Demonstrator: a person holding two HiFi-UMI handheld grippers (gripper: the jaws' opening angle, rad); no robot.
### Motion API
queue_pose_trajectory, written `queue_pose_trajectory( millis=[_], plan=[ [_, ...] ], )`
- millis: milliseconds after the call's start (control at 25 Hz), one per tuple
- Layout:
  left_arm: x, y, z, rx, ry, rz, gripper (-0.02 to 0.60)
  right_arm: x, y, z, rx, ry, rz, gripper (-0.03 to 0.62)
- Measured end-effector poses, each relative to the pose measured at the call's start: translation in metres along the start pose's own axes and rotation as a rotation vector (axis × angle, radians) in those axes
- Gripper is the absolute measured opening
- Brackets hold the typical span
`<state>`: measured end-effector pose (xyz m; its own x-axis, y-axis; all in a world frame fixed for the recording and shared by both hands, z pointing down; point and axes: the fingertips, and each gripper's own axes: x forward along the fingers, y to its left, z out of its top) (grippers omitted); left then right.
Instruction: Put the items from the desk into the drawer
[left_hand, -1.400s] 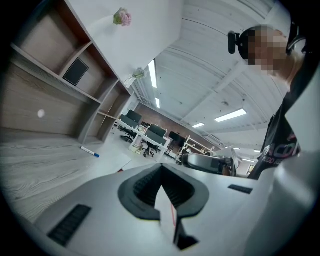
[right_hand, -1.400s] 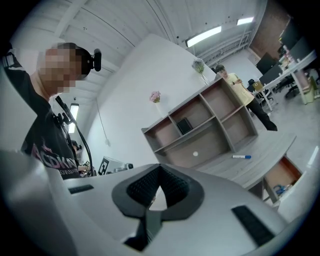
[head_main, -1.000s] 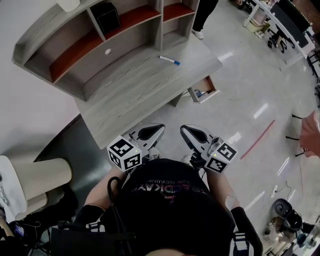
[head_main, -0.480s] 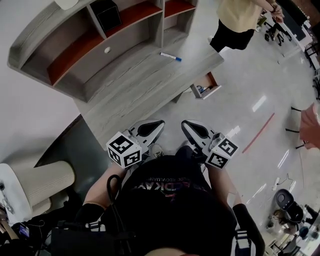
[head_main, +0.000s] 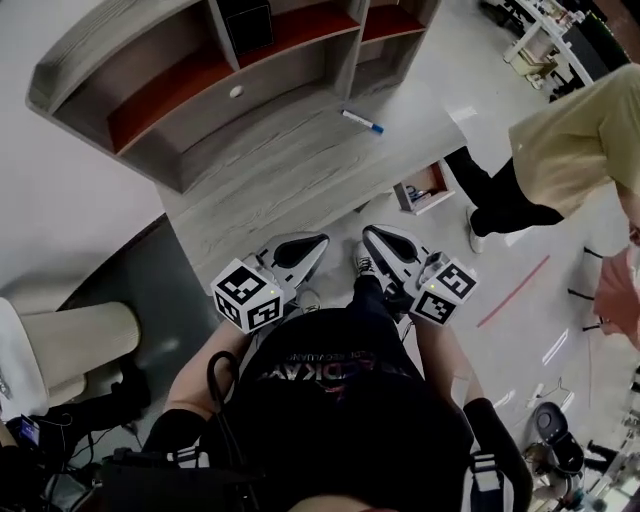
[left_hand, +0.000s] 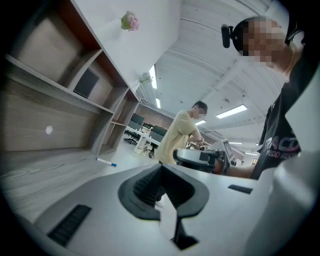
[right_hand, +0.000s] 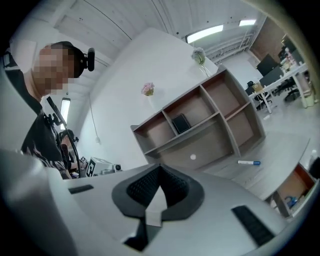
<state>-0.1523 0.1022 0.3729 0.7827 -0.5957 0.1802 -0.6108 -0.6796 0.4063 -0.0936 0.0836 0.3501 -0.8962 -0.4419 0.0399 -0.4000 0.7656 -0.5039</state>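
A blue-capped white marker (head_main: 362, 122) lies on the grey wooden desk (head_main: 270, 180), toward its far right; it also shows in the left gripper view as the marker (left_hand: 106, 162) and in the right gripper view as the marker (right_hand: 248, 162). A small drawer (head_main: 425, 187) stands pulled out under the desk's right end, with small items inside. My left gripper (head_main: 316, 244) and right gripper (head_main: 372, 238) hang side by side just off the desk's near edge, close to my body. Both are shut with nothing between the jaws.
The desk carries a hutch with red-backed shelves (head_main: 190, 75); a black box (head_main: 247, 18) stands on one shelf. A person in a yellow shirt (head_main: 570, 130) stands right beside the open drawer. A beige chair (head_main: 70, 345) is at my left.
The person in yellow has walked from the far end of the desk to right beside the drawer. My view has shifted slightly; both grippers stay shut in nearly the same place.
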Motion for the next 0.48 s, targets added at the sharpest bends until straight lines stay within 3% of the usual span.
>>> queue_pose_trajectory(
  millis=[480],
  plan=[
    [0.044,0.026,0.008,-0.038,-0.004,0.112,0.011,0.012,-0.080,0.019,0.018,0.046,0.027,0.018]
  ],
)
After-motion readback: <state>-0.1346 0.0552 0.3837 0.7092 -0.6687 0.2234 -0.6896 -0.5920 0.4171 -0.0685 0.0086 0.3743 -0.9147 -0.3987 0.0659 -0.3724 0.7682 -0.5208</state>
